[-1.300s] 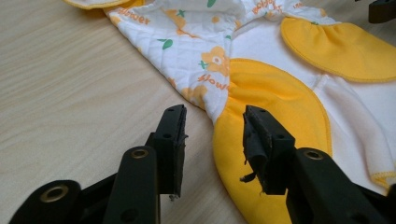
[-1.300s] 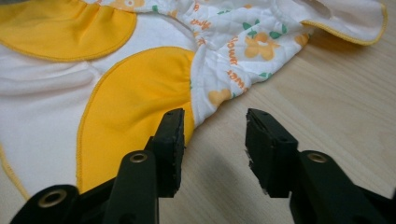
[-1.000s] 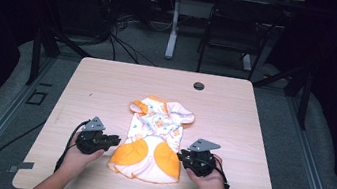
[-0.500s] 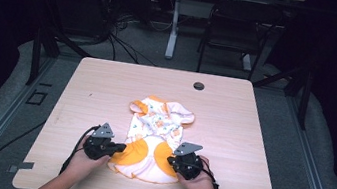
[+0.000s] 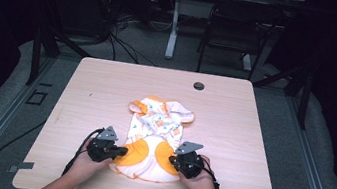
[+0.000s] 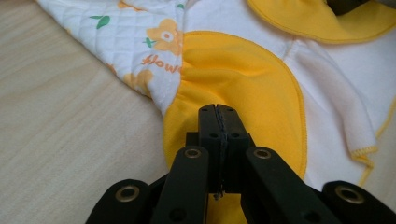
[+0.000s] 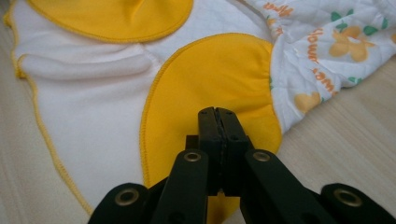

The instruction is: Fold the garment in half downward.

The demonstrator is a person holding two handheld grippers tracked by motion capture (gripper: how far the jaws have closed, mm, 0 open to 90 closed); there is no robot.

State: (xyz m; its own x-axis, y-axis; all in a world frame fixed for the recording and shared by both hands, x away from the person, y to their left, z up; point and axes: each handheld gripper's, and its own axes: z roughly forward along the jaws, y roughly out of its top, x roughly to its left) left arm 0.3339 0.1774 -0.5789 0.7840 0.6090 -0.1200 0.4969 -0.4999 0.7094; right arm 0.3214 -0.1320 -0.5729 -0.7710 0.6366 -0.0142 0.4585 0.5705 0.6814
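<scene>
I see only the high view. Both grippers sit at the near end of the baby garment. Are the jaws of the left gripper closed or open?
Observer: The left gripper has its jaws pressed together, over the garment's yellow patch.
Operator: And the right one?
Observer: The right gripper is the same, jaws together over the other yellow patch.
Operator: Is cloth pinched between them?
Observer: I cannot tell; the tips lie on the yellow fabric, but no fold shows between the jaws.
</scene>
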